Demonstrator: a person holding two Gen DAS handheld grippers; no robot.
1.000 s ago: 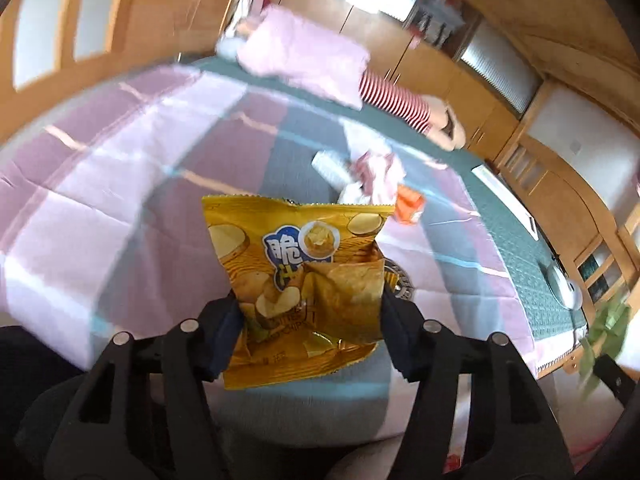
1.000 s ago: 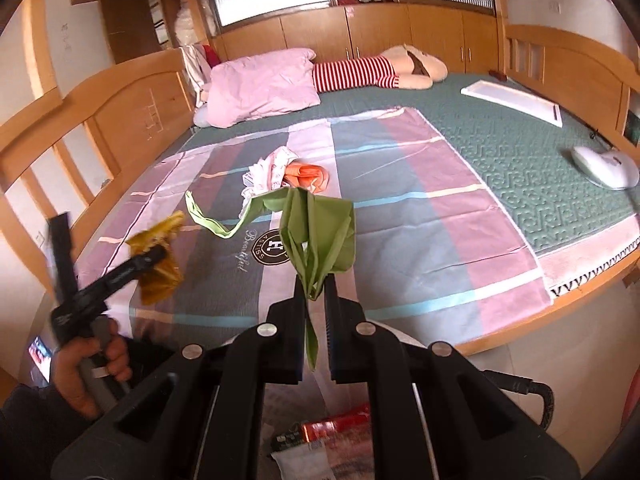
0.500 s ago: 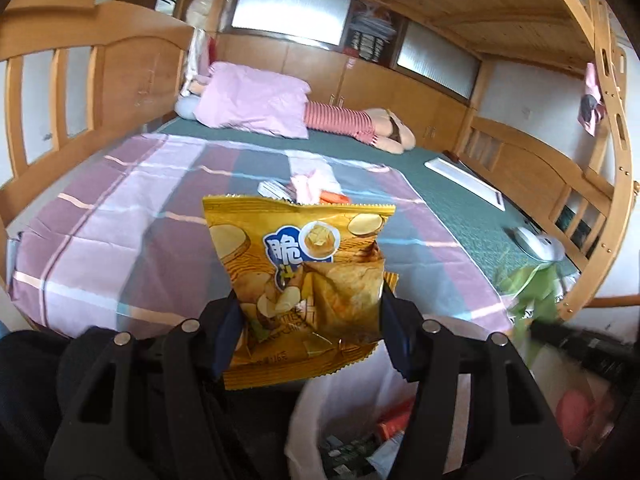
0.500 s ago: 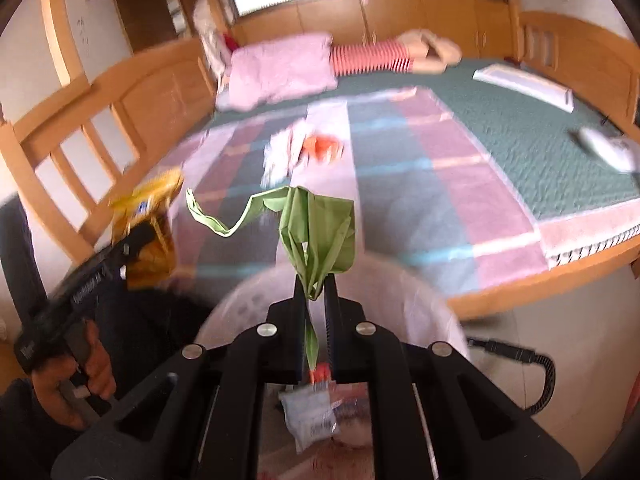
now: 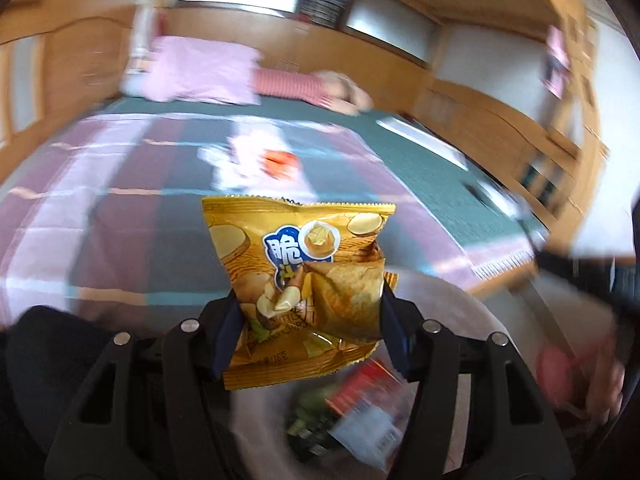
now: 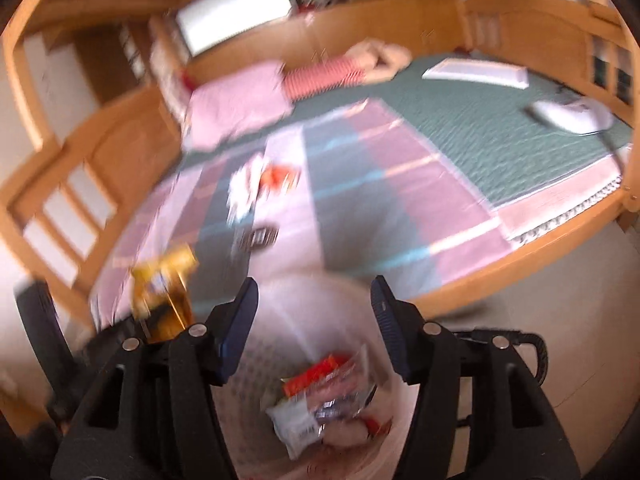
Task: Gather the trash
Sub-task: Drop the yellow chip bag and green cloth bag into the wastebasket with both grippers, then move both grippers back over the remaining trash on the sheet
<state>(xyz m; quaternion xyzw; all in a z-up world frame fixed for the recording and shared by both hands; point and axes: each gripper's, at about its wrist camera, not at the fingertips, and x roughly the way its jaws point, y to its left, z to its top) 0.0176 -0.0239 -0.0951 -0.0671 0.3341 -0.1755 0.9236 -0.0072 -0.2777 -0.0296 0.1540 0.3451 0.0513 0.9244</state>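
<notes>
Jaws of our right gripper have just been opening over the white bin, nothing between them. Our left gripper clamps the chip bag above it, ready to drop. Farther off, wrappers remain on the bed.

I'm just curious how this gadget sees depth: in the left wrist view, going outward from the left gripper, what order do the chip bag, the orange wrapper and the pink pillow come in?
1. Chip bag, clamped in the left gripper.
2. Orange wrapper, mid-bed on the striped blanket.
3. Pink pillow, at the bed's far end.
</notes>
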